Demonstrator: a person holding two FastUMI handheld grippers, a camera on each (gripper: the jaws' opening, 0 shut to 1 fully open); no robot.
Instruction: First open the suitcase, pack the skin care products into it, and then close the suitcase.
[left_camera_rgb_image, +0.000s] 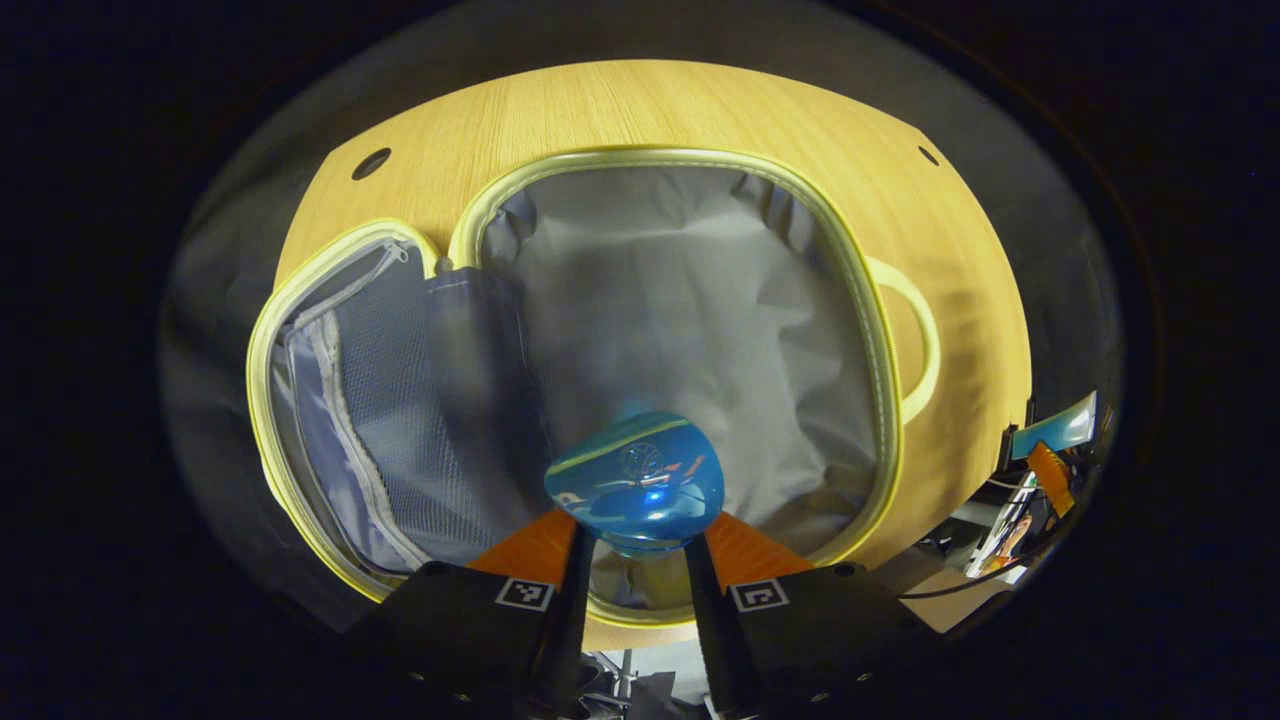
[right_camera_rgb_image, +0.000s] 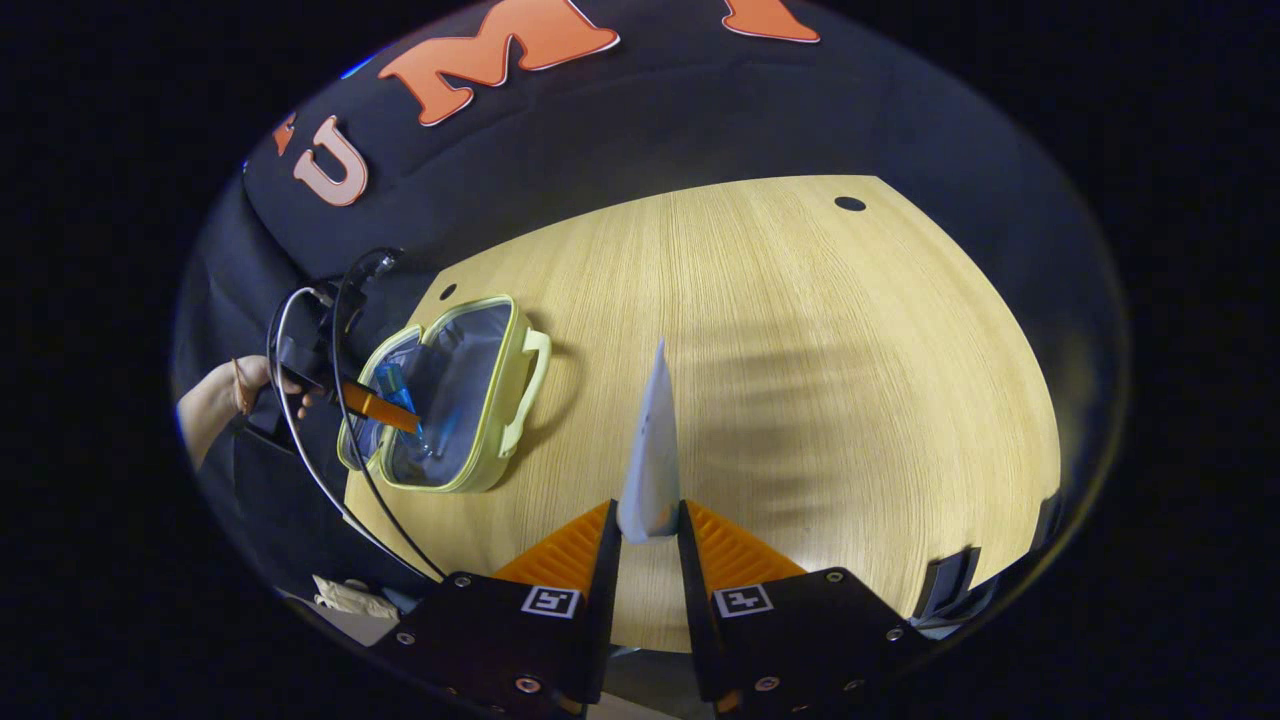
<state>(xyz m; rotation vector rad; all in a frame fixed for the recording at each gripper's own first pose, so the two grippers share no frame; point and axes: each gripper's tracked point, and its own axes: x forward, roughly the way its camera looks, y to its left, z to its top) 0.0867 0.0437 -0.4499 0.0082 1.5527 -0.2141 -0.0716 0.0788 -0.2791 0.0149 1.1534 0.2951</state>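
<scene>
The small yellow suitcase (left_camera_rgb_image: 880, 330) lies open on the wooden table, grey lining up, its mesh-pocket lid (left_camera_rgb_image: 370, 400) folded to the left. My left gripper (left_camera_rgb_image: 637, 545) is shut on a glossy blue bottle (left_camera_rgb_image: 637, 480) and holds it over the open compartment. In the right gripper view the suitcase (right_camera_rgb_image: 520, 380) sits at the table's left, with the left gripper (right_camera_rgb_image: 385, 410) and the blue bottle (right_camera_rgb_image: 392, 385) above its inside. My right gripper (right_camera_rgb_image: 648, 535) is shut on a pale white tube (right_camera_rgb_image: 655, 450) that points up and away, held above the bare table.
The wooden table (right_camera_rgb_image: 850, 380) stretches wide to the right of the suitcase, with small round holes (right_camera_rgb_image: 850, 204) near its far corners. A hand (right_camera_rgb_image: 215, 400) and black cables (right_camera_rgb_image: 340, 420) are at the table's left edge. Clutter shows below the table's right edge (left_camera_rgb_image: 1050, 450).
</scene>
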